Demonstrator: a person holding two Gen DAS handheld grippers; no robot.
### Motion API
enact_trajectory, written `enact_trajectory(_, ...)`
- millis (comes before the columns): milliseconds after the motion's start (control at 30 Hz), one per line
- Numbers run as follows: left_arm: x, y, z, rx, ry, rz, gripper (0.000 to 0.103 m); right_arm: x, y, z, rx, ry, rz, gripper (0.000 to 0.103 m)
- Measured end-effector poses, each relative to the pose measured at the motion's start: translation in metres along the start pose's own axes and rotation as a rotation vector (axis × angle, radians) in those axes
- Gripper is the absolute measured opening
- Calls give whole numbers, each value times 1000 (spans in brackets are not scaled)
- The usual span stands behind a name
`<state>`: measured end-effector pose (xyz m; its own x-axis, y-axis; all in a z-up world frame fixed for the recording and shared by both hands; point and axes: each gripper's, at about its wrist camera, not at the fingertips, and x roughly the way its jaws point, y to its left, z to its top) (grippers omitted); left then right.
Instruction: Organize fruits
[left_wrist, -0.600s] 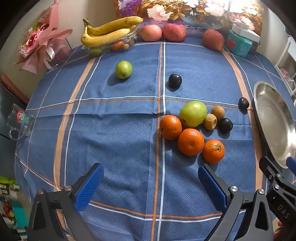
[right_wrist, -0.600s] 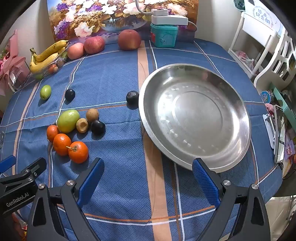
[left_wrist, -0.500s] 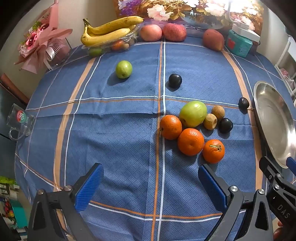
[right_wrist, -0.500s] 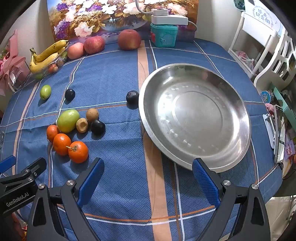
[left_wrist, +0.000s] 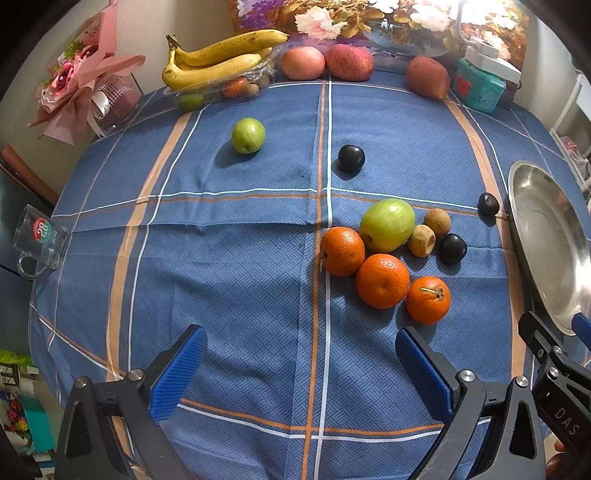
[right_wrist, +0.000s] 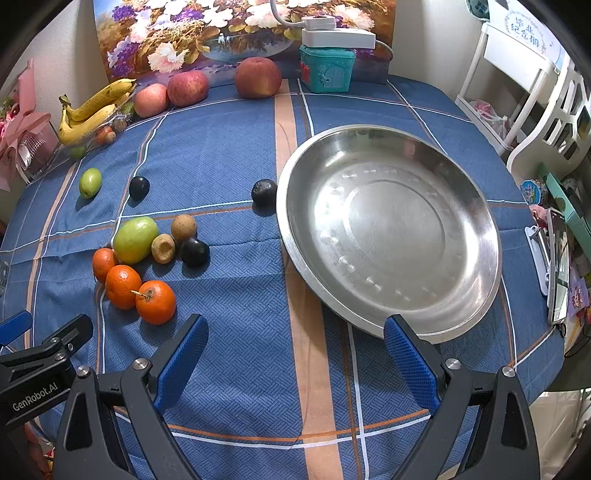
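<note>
We hold both grippers above the near edge of the counter (left_wrist: 240, 266), tipped steeply down, because nothing has been picked yet. The left gripper (left_wrist: 299, 365) stands wide with only blue cloth between its pads, and the right gripper (right_wrist: 295, 350) is just as wide and just as empty, its right pad hanging over the near rim of the steel plate (right_wrist: 476, 206).

The plate sits bare toward the right edge of the counter, which we judge makes it the collecting place. The loose fruit lies mid-counter, to its left: three oranges (left_wrist: 382, 280) touching in a row, a large green fruit (left_wrist: 387, 224) against them, two brown fruits (left_wrist: 428, 230) and a dark plum (left_wrist: 451, 247) just beside. Another dark plum (right_wrist: 264, 192) rests nearly against the plate's left rim. A small green fruit (left_wrist: 248, 135) and a third plum (left_wrist: 351, 158) lie apart, farther back.

Along the far edge, bananas (left_wrist: 221, 59) top a clear tray and three red apples (right_wrist: 186, 88) line up before a flower painting.

What lies inside that tray is hard to tell; we see only bits of green and orange. In the left view the plate is cut off at the frame's right side. The fisheye bends the counter's edges, and whatever lies beneath the grippers' bodies is hidden.
</note>
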<state>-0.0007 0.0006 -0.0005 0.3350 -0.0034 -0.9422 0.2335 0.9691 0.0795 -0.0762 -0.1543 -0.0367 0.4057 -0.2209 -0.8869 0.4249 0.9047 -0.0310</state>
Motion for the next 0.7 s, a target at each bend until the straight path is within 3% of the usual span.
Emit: enact_trajectory(700,0,-2,-1,10,-10,7,103,1,-1,0,0,3,1,96)
